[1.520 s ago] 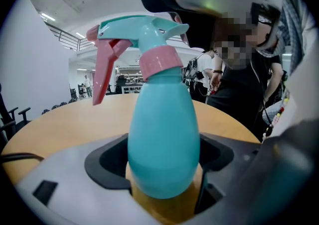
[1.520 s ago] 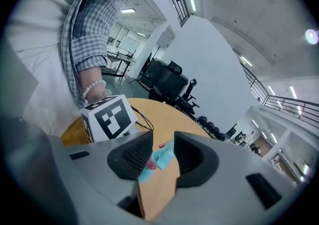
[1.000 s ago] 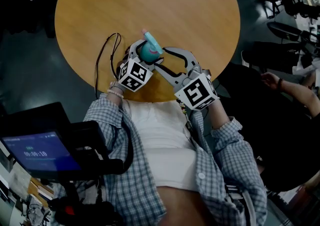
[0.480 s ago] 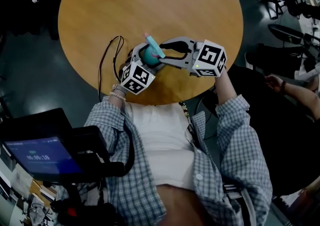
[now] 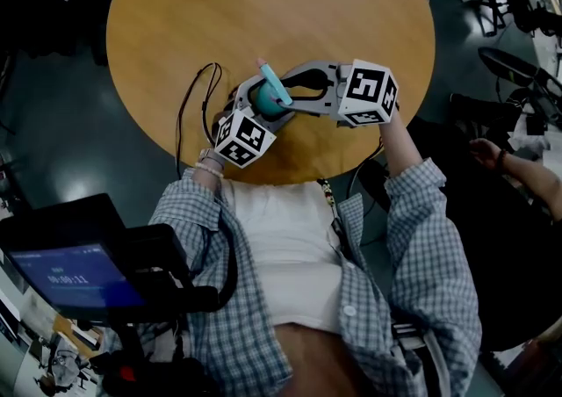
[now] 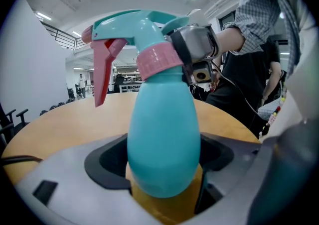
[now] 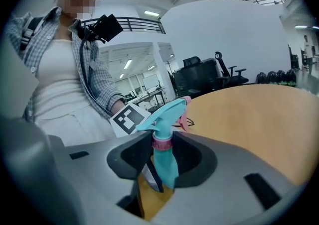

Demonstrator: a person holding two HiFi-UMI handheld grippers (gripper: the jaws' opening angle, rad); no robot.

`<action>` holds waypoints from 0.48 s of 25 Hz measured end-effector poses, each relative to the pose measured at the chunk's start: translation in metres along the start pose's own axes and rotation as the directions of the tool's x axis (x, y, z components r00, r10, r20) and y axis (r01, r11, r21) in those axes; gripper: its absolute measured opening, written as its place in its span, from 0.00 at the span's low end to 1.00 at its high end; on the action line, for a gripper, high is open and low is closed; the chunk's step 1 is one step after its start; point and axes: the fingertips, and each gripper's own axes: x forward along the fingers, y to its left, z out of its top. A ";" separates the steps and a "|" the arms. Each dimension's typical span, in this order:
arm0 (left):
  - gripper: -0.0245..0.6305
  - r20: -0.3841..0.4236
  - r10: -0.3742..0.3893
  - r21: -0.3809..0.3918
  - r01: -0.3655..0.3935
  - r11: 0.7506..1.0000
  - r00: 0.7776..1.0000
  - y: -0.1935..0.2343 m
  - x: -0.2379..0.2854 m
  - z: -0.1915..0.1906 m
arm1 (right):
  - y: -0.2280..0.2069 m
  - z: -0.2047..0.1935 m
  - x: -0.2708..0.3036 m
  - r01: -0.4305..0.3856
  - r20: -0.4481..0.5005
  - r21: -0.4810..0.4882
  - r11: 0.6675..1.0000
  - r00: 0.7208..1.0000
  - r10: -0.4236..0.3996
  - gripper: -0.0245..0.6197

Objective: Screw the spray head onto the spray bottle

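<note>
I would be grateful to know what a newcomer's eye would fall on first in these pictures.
A turquoise spray bottle stands out, held over the near side of the round wooden table. The left tongs clamp its body, while the right tongs have just been closing on the pink collar under its spray head.

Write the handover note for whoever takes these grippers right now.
Left hand-held gripper: shut on the body of the teal spray bottle, held roughly upright over the near edge of the round table.
Right hand-held gripper: jaws have just been closing and now sit on the pink collar of the spray head.
Done: spray head seated on the bottle neck.
Left: turn the collar until tight, then release. How far it is threaded cannot be seen.
</note>
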 end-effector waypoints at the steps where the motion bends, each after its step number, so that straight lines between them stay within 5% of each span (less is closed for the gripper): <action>1: 0.66 0.001 0.001 -0.004 -0.001 1.000 1.000 0.000 0.000 0.000 | 0.000 0.000 -0.001 0.023 0.013 -0.008 1.000 1.000 -0.023 0.23; 6: 0.66 0.005 0.006 -0.026 -0.006 1.000 1.000 0.001 -0.003 -0.003 | 0.004 0.001 -0.001 0.246 0.125 -0.072 0.967 0.964 -0.236 0.22; 9: 0.66 0.002 0.005 -0.029 -0.005 1.000 1.000 0.002 -0.003 -0.004 | 0.007 0.001 0.000 0.406 0.178 -0.090 0.910 0.905 -0.386 0.23; 12: 0.66 -0.004 -0.002 -0.024 0.002 1.000 1.000 0.003 -0.004 -0.006 | 0.009 -0.001 0.002 0.570 0.186 -0.131 0.811 0.818 -0.544 0.23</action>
